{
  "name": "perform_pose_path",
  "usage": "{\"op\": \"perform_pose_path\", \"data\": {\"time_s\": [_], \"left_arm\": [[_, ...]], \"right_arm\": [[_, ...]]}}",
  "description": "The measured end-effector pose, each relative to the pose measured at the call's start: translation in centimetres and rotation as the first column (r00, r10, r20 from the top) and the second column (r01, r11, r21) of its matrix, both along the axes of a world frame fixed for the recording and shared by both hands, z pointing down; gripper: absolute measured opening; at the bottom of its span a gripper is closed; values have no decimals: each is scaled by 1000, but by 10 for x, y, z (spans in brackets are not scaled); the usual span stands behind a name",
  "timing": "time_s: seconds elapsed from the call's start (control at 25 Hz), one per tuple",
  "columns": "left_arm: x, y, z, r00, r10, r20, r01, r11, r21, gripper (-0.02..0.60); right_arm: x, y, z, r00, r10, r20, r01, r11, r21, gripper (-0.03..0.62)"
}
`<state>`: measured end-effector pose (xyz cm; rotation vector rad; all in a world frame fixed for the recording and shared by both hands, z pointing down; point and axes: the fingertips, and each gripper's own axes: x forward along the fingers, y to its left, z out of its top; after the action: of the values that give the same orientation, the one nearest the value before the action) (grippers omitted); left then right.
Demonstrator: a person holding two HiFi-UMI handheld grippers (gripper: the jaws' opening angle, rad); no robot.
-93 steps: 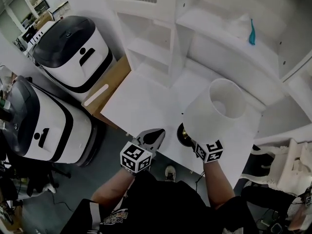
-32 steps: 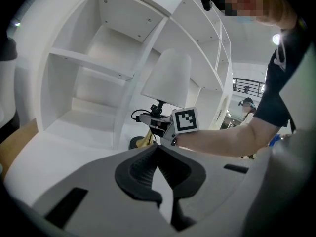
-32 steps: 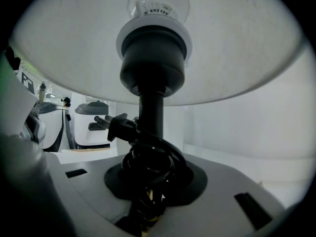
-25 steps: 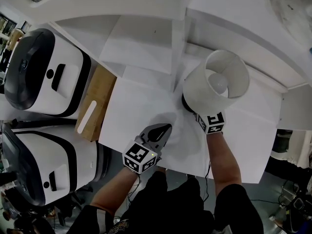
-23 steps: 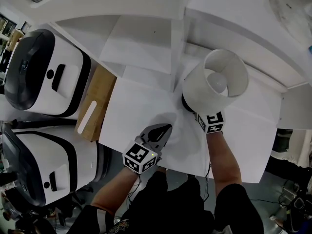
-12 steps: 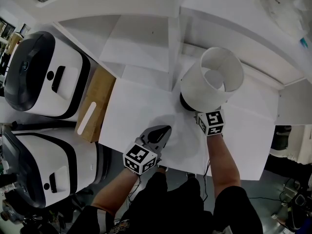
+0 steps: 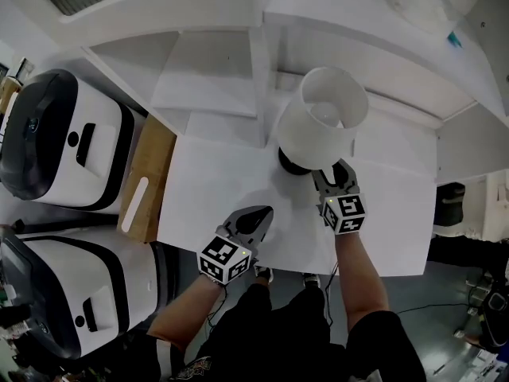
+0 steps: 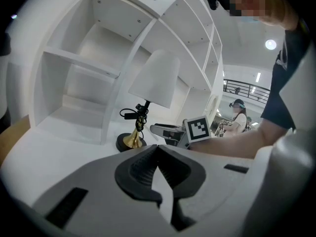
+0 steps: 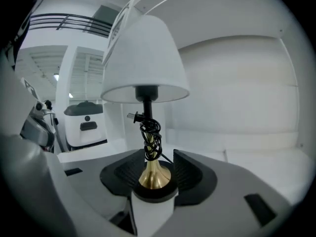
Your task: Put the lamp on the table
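The lamp, with a white shade (image 7: 318, 122), a brass stem and a black round base (image 7: 288, 164), stands upright on the white table (image 7: 215, 189) near its back edge. My right gripper (image 7: 334, 175) sits just in front of the base and its jaws are opening. In the right gripper view the brass stem (image 9: 154, 174) and its wound black cord (image 9: 150, 132) stand between the pads (image 9: 190, 172), which do not press on them. My left gripper (image 7: 253, 220) is shut on nothing over the table's front. The left gripper view shows the lamp (image 8: 157, 78) beyond the jaws.
White shelving (image 7: 207, 62) rises behind the table. Two white-and-black machines (image 7: 60, 138) stand at the left, next to a wooden board (image 7: 143, 177). A teal item (image 7: 453, 40) lies on the upper right shelf. A person (image 8: 239, 112) is in the far background.
The right gripper's jaws have spread apart round the lamp's stem and the hand has drawn back from under the shade. The lamp stays upright on the table. The left gripper barely moved.
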<state>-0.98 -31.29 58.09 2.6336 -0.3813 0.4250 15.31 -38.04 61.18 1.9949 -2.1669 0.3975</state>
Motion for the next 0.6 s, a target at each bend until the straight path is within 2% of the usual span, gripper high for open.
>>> {"op": "perform_pose_path", "data": {"time_s": [0.16,0.24,0.36,0.6], "left_arm": [[1,7,-3,999,35,-2,-35,999,7,6],[3,13,-5,999,48,-1,-48,999,9,6],[6,26,-9,998,58,1,-58,998,11,6],[12,55,-30,999,44,3,-44,998,33,6]], "right_arm": [[11,37,-14,985,95,141,-95,995,-8,170],[13,56,-22,978,119,174,-118,993,-13,100],[10,83,-33,976,125,176,-122,992,-27,53],[-3,126,-58,985,78,155,-75,997,-25,38]]}}
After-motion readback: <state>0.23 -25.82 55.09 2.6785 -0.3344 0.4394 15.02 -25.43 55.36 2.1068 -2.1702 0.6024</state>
